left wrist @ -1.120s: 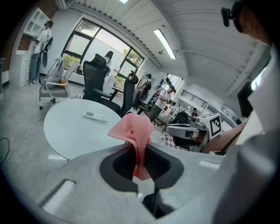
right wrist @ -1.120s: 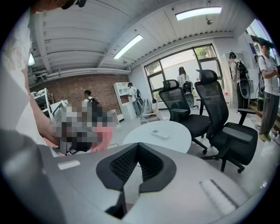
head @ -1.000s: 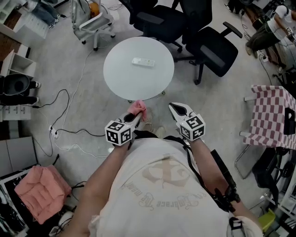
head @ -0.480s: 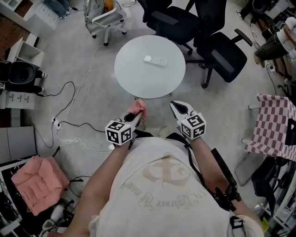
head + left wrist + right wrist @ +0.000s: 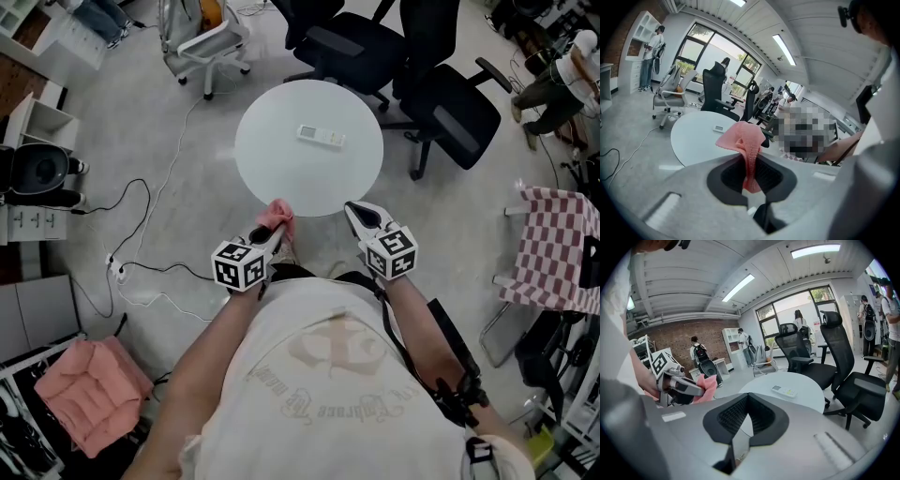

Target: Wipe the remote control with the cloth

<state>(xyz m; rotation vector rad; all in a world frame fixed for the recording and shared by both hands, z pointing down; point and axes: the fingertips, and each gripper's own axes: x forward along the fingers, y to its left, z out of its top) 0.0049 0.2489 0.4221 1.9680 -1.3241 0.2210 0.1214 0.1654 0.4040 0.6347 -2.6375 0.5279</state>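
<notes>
Down by the table's near edge, our left gripper [image 5: 269, 236] has its jaws pinched on the pink cloth [image 5: 277, 215], which flops out past the tips. Our right gripper [image 5: 360, 217] sits at its 3 o'clock, jaws pressed together on nothing. Up around 12 o'clock, the white remote control [image 5: 321, 136] lies on the round white table [image 5: 258, 155], well apart from both.

White remote control [image 5: 322, 136] – slim, flat, face up, lying slightly aslant near middle of round white table [image 5: 272, 150]. Pink cloth [image 5: 277, 214] – bunched, pinched between jaws of left gripper [image 5: 273, 228], at table's near edge, well apart from remote control.
</notes>
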